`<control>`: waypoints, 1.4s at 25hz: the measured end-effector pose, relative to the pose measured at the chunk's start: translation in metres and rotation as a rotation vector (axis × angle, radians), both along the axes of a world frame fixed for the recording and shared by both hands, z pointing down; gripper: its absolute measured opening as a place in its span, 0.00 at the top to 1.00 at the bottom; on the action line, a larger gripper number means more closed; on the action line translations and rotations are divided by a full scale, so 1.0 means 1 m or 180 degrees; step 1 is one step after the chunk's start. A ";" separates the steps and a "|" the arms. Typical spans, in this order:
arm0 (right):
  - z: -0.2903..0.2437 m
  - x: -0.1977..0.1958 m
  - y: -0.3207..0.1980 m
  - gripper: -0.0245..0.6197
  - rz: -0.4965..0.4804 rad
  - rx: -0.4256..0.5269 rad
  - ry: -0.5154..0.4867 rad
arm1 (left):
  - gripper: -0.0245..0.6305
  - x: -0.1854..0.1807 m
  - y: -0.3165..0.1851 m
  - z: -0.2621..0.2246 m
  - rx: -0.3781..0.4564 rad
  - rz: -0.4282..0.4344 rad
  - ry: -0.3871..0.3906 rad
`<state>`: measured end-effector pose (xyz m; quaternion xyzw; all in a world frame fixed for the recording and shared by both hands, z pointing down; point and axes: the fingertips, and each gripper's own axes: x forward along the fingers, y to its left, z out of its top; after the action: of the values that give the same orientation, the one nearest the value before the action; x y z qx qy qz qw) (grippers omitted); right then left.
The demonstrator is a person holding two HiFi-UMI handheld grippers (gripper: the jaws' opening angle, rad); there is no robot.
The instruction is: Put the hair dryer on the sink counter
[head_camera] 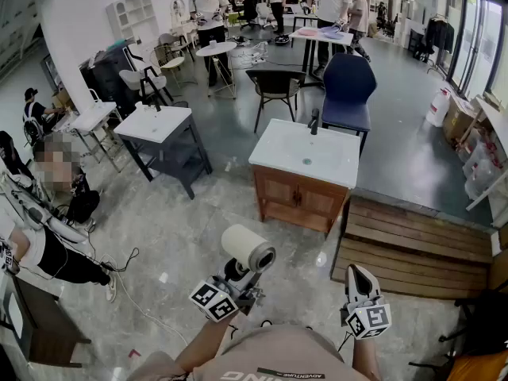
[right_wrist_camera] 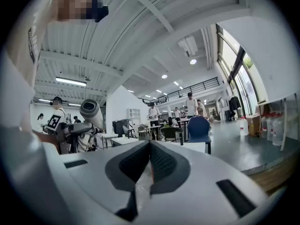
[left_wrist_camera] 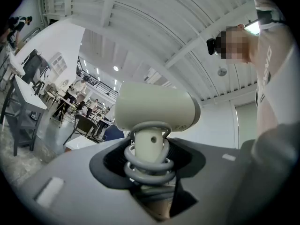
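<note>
Jaws of left gripper (left_wrist_camera: 150,159) clamp the hair dryer (left_wrist_camera: 154,108) by its handle, with the coiled cord (left_wrist_camera: 148,168) bunched round it. Barrel sits crosswise above the jaws. Gripper tips slightly upward, held low before the torso. Right gripper (right_wrist_camera: 149,148) alongside, level, jaws pressed together, nothing between. Sink counter (head_camera: 279,146) stands ahead, and the dryer hangs in air well short of its near edge.

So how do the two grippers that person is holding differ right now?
The left gripper is clamped on the handle of a cream hair dryer, while the right gripper holds nothing. The left gripper's jaws stand wide apart around that handle; the right gripper's jaws are pressed together. Both carry a cube with square markers, and both are held out towards the sink counter, short of it.
</note>
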<state>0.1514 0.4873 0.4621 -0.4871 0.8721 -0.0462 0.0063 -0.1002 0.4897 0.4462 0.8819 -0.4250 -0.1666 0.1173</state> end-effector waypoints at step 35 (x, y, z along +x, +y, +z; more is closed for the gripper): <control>0.052 -0.081 -0.105 0.95 -0.0188 -0.0252 0.0269 | 0.62 -0.058 -0.104 0.038 -0.0316 0.0078 0.0234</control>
<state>0.0700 0.3822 0.5140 -0.4625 0.8831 -0.0602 -0.0512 -0.1580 0.3854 0.4838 0.8735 -0.4173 -0.1762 0.1785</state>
